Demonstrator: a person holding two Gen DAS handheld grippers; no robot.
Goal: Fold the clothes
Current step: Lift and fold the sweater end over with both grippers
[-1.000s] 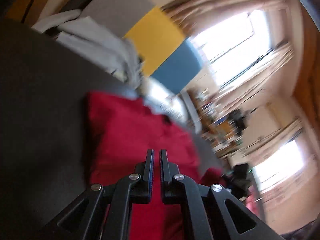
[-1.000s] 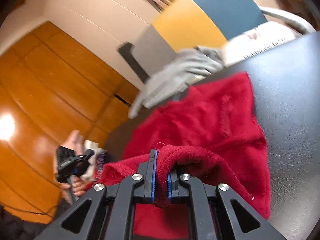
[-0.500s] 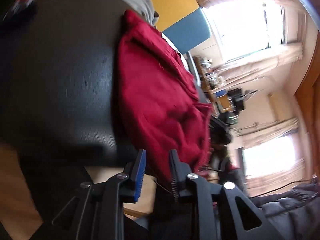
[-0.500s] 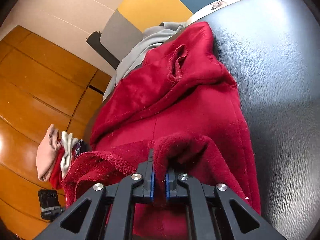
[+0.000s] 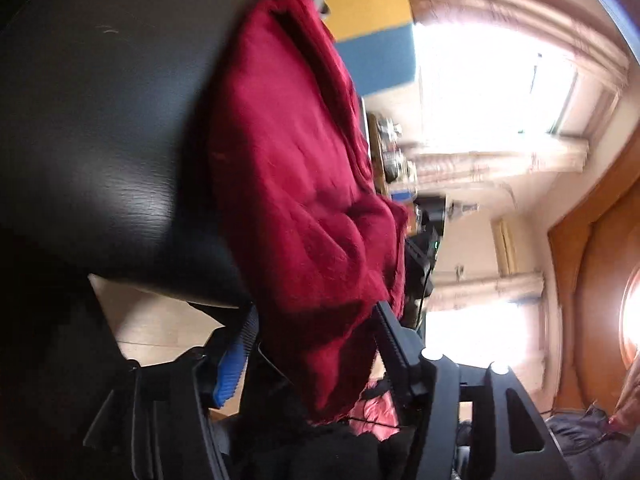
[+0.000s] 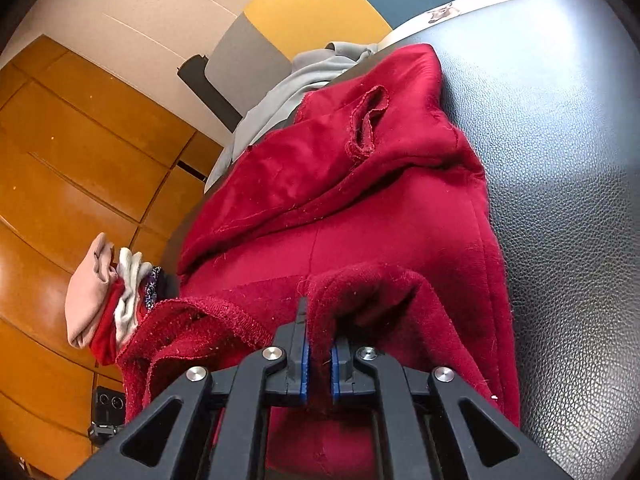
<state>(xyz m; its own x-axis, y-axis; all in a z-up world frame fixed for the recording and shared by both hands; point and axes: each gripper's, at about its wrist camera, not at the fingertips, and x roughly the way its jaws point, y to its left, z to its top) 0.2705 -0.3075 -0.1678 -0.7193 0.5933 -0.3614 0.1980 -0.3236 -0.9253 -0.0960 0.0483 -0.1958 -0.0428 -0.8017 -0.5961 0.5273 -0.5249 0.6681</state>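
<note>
A red garment (image 6: 360, 208) is spread on the black leather worktop (image 6: 568, 128), its near hem draped over the edge. In the right wrist view, a raised fold of the hem is pinched between the clenched fingers of the right gripper (image 6: 319, 354). In the left wrist view, the left gripper (image 5: 316, 344) is held spread wide, with the hanging hem (image 5: 320, 340) lying between its fingers (image 5: 236, 360), ungripped. A grey garment (image 6: 280, 100) is partly hidden behind the red one. The left view is blurred.

right gripper (image 6: 318, 354) pinching red garment (image 6: 360, 200); on black surface (image 6: 560, 120)
</note>
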